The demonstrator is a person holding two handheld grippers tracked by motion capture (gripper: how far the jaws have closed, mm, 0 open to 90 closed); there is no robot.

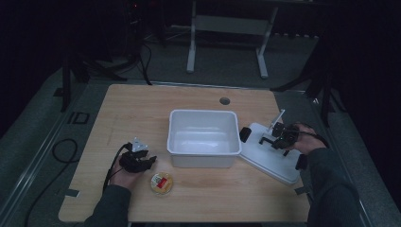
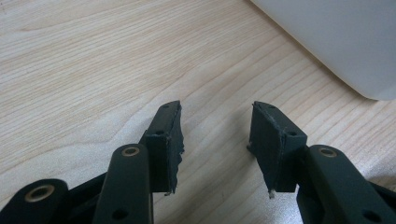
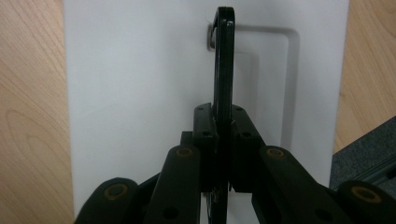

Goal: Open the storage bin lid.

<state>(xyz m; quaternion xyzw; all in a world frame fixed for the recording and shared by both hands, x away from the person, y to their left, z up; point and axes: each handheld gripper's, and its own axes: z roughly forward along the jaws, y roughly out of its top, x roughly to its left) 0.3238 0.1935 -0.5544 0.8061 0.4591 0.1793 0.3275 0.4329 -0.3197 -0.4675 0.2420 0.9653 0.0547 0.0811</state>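
— On the right side of the light wooden tabletop (image 1: 142,104), what are the right tongs (image 1: 283,137) holding?

— They're clamped together on the thin black handle (image 3: 223,60) of the flat white rectangular plastic lid (image 1: 269,153). In the right gripper view the handle stands on edge and runs straight away from the tongs along their own line, pinched at its near end between the pads.

— And how does the lid lie?

— Flat on the tabletop, just right of the open white rectangular plastic bin (image 1: 203,137), its long axis slanting from the bin's right side toward the near right edge. A black clip (image 1: 245,134) sits at its far left end.

— The left tongs (image 1: 147,161)?

— Apart, gripping nothing, low over bare wood left of the bin. A small round yellow-lidded cup (image 1: 161,183) sits just beside them, nearer the person.
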